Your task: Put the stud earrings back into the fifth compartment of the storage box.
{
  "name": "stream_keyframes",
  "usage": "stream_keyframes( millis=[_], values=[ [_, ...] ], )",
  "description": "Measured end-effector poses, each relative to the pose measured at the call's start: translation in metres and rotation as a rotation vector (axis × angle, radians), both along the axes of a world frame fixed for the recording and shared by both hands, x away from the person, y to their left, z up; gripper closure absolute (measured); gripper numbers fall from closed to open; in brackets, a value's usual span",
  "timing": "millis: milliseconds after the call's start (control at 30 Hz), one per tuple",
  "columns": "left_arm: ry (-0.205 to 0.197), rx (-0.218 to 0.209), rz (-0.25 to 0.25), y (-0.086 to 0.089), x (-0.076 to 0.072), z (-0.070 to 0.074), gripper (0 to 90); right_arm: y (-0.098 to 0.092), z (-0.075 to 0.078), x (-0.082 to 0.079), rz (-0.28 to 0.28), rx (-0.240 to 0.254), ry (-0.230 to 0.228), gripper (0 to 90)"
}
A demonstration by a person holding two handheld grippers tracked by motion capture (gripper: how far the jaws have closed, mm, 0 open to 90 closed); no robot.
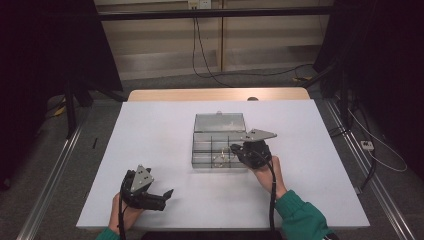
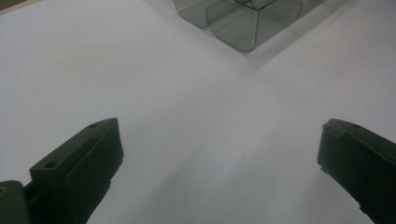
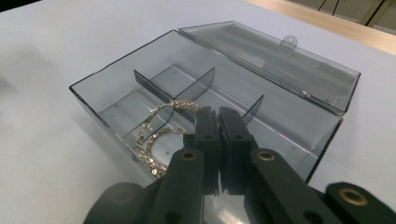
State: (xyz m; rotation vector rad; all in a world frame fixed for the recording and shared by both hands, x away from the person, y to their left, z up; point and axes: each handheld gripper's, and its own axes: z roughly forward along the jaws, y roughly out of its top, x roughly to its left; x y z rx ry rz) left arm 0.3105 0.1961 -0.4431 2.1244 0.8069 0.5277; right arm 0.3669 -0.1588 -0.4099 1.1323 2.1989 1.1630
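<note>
A smoky clear plastic box [image 1: 202, 145] [image 3: 93, 95] with dividers stands open at mid table, its lid [image 3: 280, 60] laid back. A gold sparkly bracelet [image 3: 154, 135] [image 1: 218, 159] sits in a near compartment, draped over a divider. One end of it rises to the tips of my right gripper [image 3: 218, 112] [image 1: 234, 148], which is shut on it above the box's near right part. My left gripper [image 1: 162, 197] [image 2: 219, 144] rests low over the bare table at the near left, jaws wide open with nothing between them.
The white table [image 1: 160, 130] ends in a wooden strip [image 1: 215, 94] at the far side. A corner of the box [image 2: 238, 28] lies ahead of the left gripper. Dark stands and cables flank the table on the floor.
</note>
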Motion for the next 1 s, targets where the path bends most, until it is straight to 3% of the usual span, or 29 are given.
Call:
stream_keyframes(
  millis=[600, 1000],
  values=[
    [0.005, -0.005, 0.000, 0.001, 0.000, -0.001, 0.0, 0.015, -0.007, 0.016, 0.003, -0.003, 0.022, 88.2],
    [0.000, -0.002, -0.002, 0.001, 0.000, 0.000, 0.0, 0.029, -0.013, 0.022, 0.022, -0.045, 0.032, 88.2]
  ],
)
